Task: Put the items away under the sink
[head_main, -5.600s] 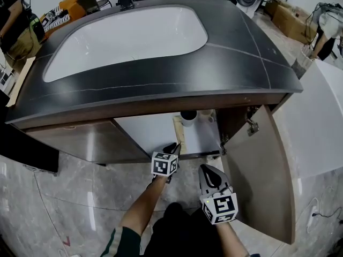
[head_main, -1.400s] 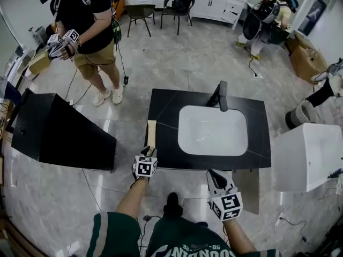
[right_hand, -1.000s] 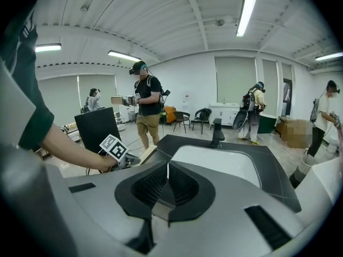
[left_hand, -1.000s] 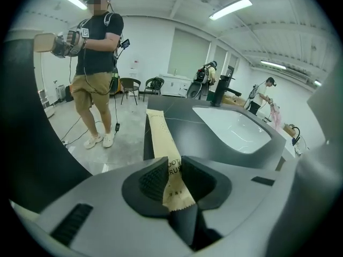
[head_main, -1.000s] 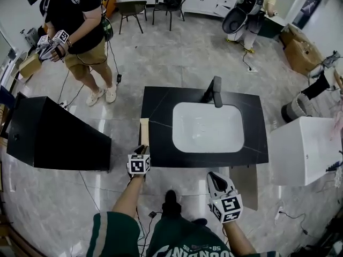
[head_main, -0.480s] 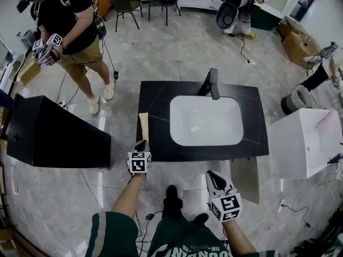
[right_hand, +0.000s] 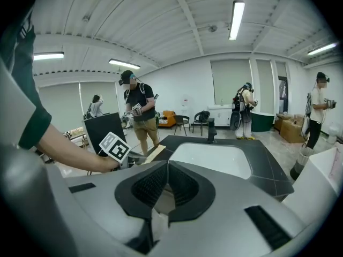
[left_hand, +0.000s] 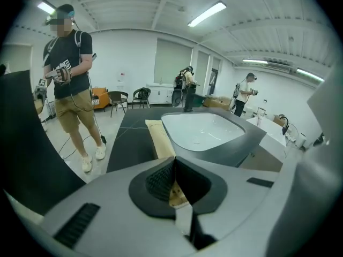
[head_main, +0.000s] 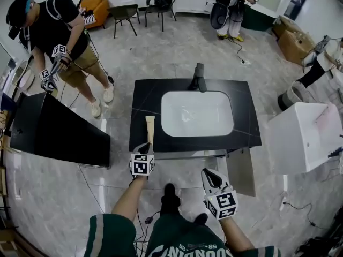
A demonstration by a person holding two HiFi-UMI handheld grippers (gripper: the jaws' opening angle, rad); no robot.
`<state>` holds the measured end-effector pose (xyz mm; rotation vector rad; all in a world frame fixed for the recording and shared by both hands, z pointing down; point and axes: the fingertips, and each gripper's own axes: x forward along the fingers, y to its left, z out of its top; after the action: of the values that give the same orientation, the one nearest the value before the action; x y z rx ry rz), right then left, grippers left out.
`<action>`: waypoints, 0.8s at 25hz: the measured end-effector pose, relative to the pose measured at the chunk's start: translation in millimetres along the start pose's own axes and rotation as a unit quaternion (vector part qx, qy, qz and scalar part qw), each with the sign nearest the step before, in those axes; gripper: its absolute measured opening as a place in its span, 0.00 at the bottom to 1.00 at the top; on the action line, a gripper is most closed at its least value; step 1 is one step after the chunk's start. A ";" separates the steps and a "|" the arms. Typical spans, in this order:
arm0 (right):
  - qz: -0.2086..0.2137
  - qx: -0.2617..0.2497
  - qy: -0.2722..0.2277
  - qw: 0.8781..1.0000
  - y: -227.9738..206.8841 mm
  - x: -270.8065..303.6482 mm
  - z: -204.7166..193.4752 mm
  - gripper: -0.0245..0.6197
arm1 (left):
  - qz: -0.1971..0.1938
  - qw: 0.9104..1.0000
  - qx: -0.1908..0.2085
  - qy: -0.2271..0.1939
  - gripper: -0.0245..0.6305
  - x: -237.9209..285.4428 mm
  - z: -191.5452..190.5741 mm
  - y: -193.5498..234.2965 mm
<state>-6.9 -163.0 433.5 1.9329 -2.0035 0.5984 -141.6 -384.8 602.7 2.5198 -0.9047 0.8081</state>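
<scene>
The left gripper (head_main: 143, 148) is shut tight on the near end of a long, flat, tan board (head_main: 149, 128). Its own view shows the tan end pinched between the two jaws. The board lies flat on the left side of the black counter (head_main: 140, 98), just beside the white sink (head_main: 197, 113), and points toward the back. The right gripper (head_main: 210, 176) has its jaws together too, but nothing is in them. It hangs low in front of the counter, near the open door (head_main: 241, 167) of the cupboard below. A few seconds ago the person was crouched at that cupboard, and the left gripper had the same board down inside it. Now the person stands tall and the board is up on top. In the last second the board has not moved on the counter; only the view has pulled back a little. So the board is not put away. It looks like it came out from under the sink and did not go in. To finish the job it must go back down, and the open door seems to leave the way free. Behind the sink is a dark tap (head_main: 198, 78), and another person (head_main: 53, 33) stands far off to the left.
</scene>
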 end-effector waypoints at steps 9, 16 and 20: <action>0.004 0.004 -0.024 1.000 -22.1 -100.6 -46.2 0.10 | -0.021 1.000 0.007 -0.016 0.06 -55.1 -29.4 -128.9; 0.006 0.017 -0.038 0.999 -42.3 -187.8 -99.1 0.10 | -0.039 0.999 0.013 -0.010 0.06 -87.7 -78.2 -235.8; 0.014 0.016 -0.029 0.999 -50.9 -228.2 -133.5 0.10 | -0.051 0.998 0.023 0.003 0.06 -104.1 -114.7 -299.2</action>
<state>46.3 100.6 444.2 1.9651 -2.0715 0.5908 -54.5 -59.6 591.1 2.5782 -0.7582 0.8130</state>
